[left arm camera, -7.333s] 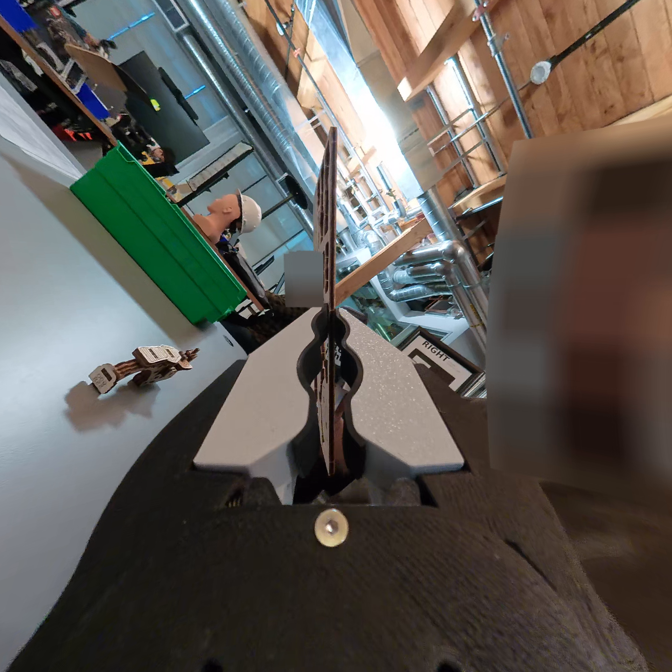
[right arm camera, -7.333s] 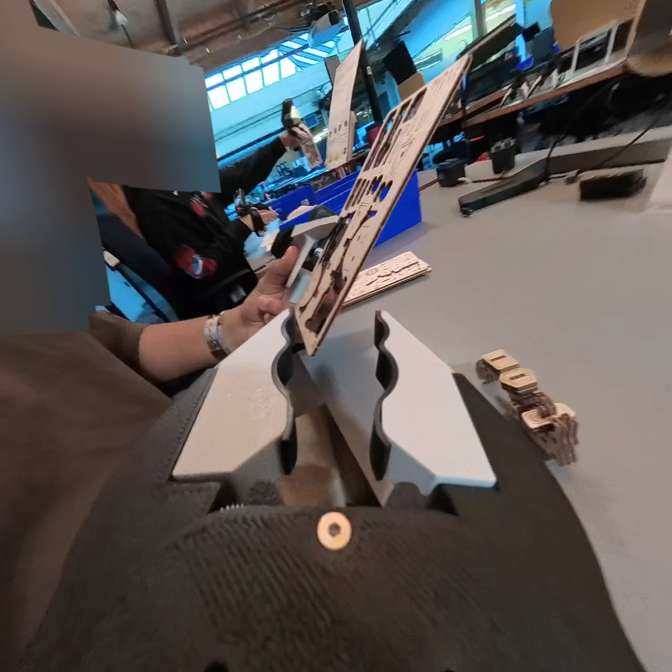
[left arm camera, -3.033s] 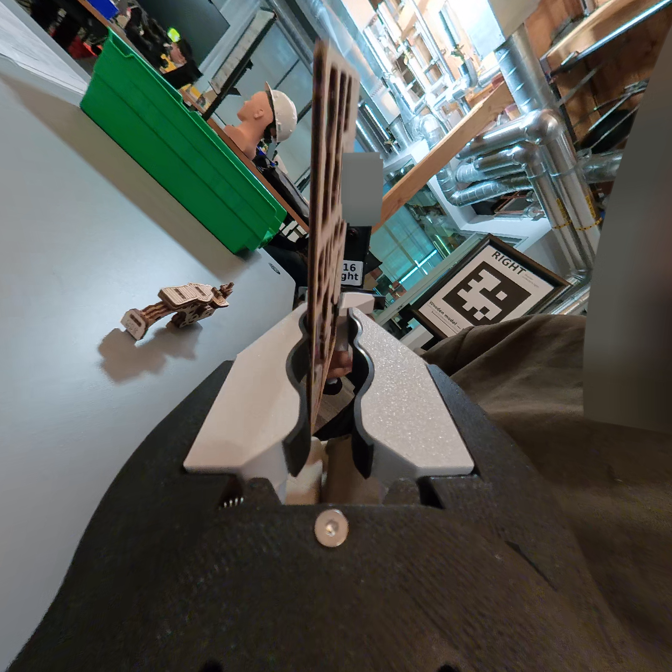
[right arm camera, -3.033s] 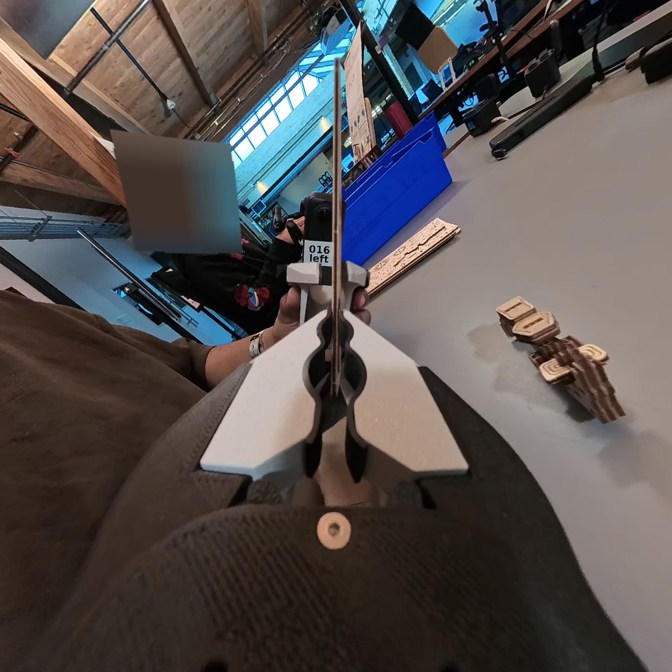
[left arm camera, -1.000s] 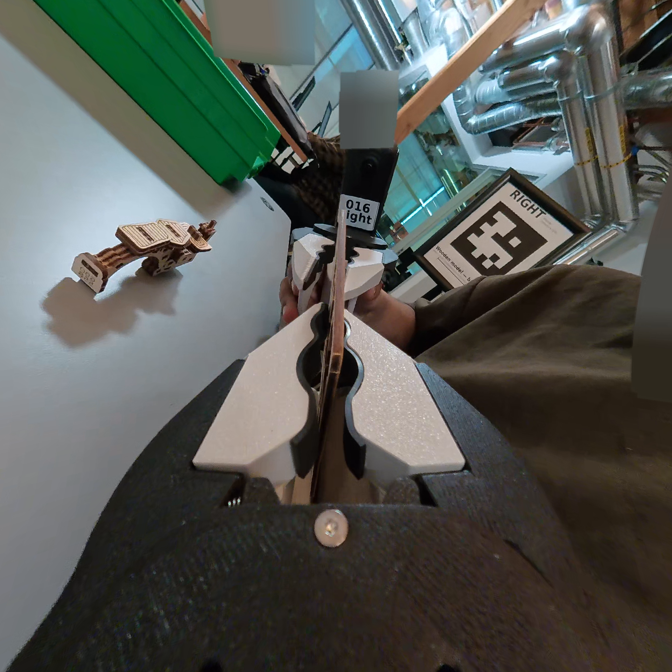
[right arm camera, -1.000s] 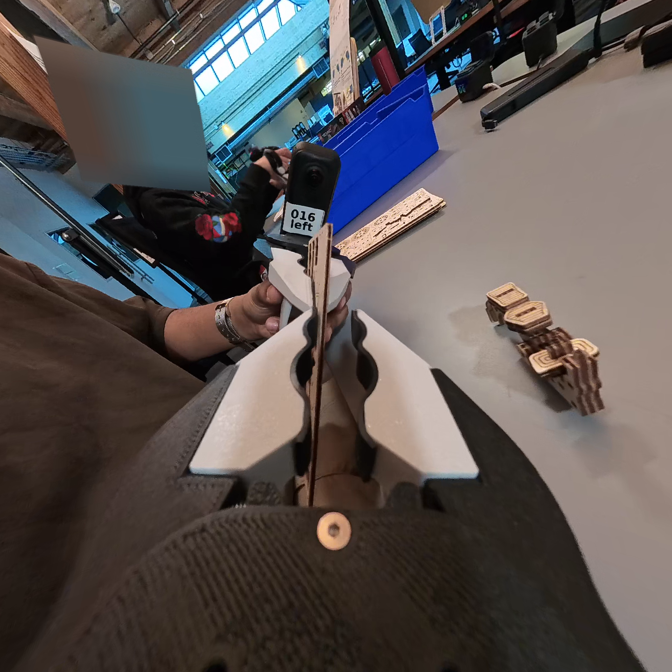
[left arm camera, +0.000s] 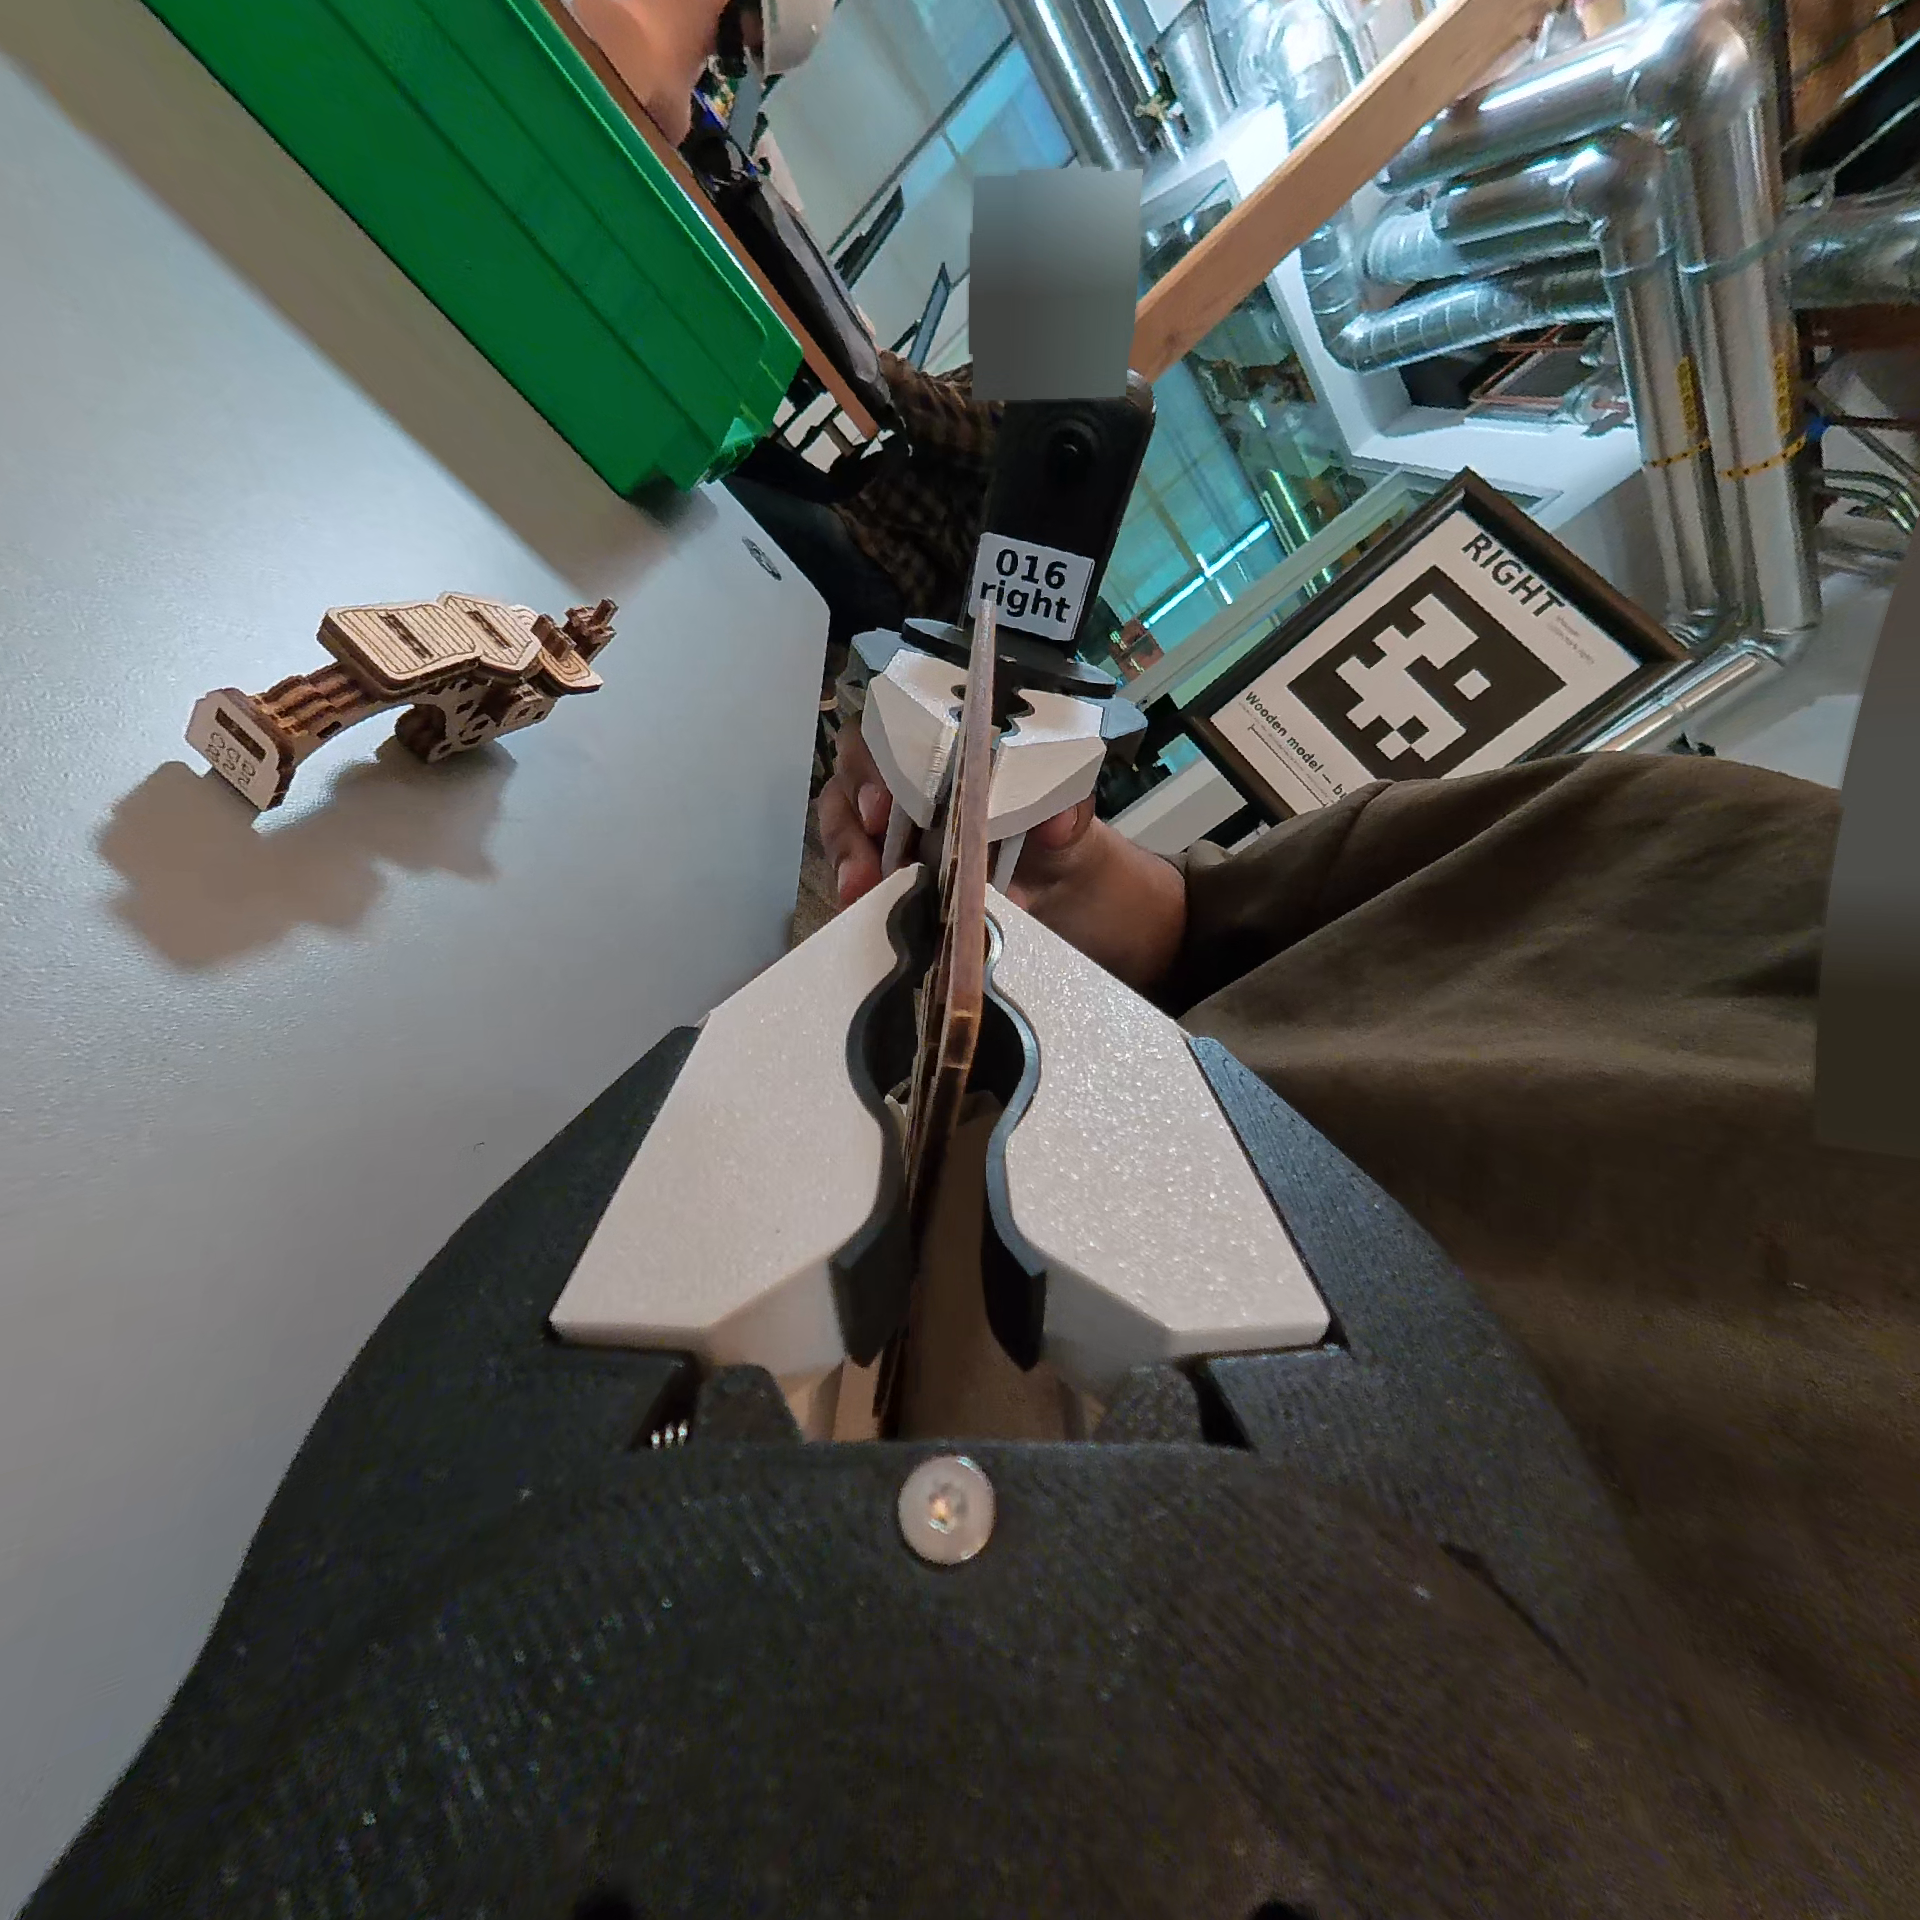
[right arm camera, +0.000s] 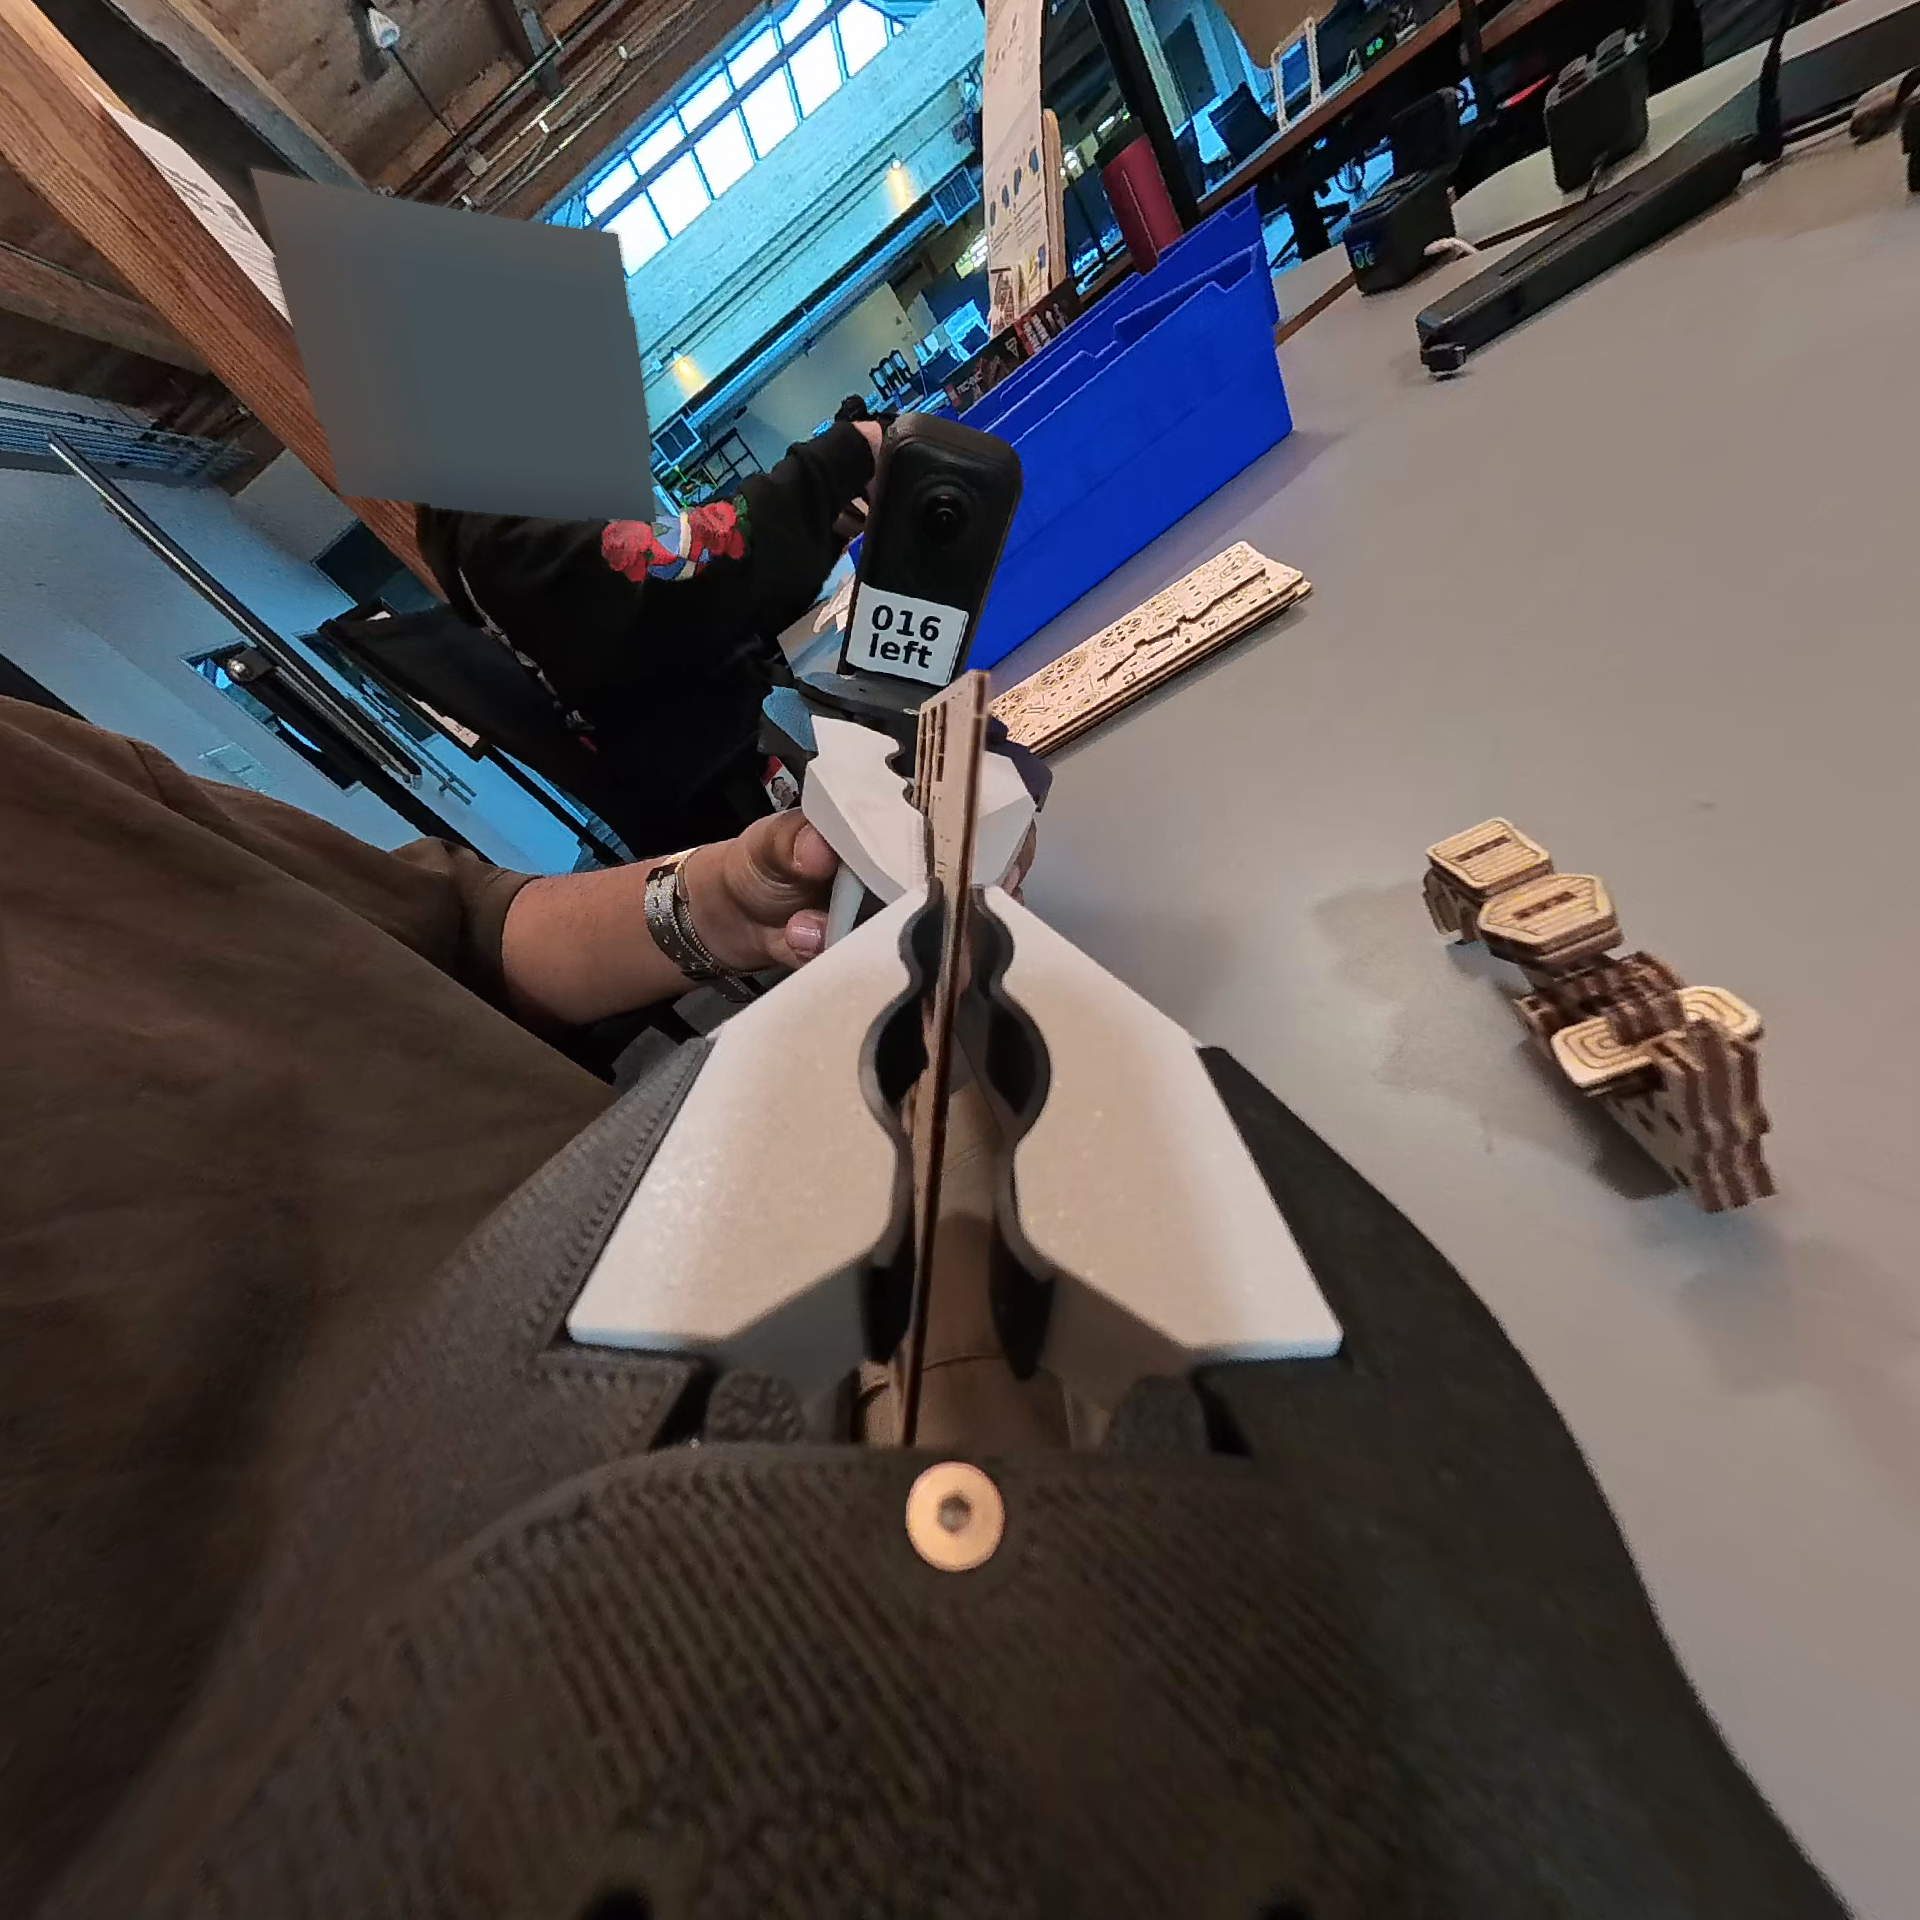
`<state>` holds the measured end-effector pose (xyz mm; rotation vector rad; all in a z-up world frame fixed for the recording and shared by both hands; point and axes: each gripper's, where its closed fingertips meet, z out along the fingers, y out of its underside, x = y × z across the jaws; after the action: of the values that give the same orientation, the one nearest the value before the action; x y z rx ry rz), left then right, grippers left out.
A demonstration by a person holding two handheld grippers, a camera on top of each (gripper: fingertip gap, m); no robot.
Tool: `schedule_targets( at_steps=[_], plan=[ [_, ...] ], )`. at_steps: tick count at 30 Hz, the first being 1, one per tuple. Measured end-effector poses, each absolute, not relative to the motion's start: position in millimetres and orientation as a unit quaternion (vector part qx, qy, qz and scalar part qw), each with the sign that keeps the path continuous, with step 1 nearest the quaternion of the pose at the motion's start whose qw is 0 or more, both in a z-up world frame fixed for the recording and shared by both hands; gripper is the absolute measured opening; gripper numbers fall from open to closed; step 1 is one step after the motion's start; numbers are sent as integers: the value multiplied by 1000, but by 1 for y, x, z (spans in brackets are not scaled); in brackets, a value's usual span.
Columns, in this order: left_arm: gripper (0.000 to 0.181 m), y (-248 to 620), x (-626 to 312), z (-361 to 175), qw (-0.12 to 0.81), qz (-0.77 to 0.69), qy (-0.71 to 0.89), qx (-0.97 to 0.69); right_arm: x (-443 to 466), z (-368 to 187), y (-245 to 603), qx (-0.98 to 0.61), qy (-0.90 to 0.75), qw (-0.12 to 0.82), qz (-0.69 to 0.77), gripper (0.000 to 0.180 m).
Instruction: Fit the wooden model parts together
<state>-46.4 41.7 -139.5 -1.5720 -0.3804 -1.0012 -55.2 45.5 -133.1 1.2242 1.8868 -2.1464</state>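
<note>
You have the thin laser-cut wooden sheet [right arm camera: 940, 1039] pinched edge-on between both tools, the left tool [left arm camera: 951, 935] and right tool [right arm camera: 951, 914] facing each other above the desk [right arm camera: 1558, 727]. Flex gently; the scorched-edged ply is brittle, and the layered, half-built model [right arm camera: 1600, 1023] waits at 3 o'clock

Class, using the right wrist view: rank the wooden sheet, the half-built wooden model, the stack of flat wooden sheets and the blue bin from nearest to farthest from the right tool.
1. Wooden sheet, edge-on between the right tool's fingers.
2. Half-built wooden model, on the table to the right.
3. Stack of flat wooden sheets, farther back on the table.
4. Blue bin, behind the stack.
</note>
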Motion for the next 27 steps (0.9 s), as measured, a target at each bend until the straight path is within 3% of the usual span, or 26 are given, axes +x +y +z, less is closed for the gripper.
schedule_targets(
  at_steps=[27],
  plan=[
    [5, 38, -64, -131, 607, -429, -193, -640, -59, -127, 52, 406, 578, 34, -707, 1]
  ],
)
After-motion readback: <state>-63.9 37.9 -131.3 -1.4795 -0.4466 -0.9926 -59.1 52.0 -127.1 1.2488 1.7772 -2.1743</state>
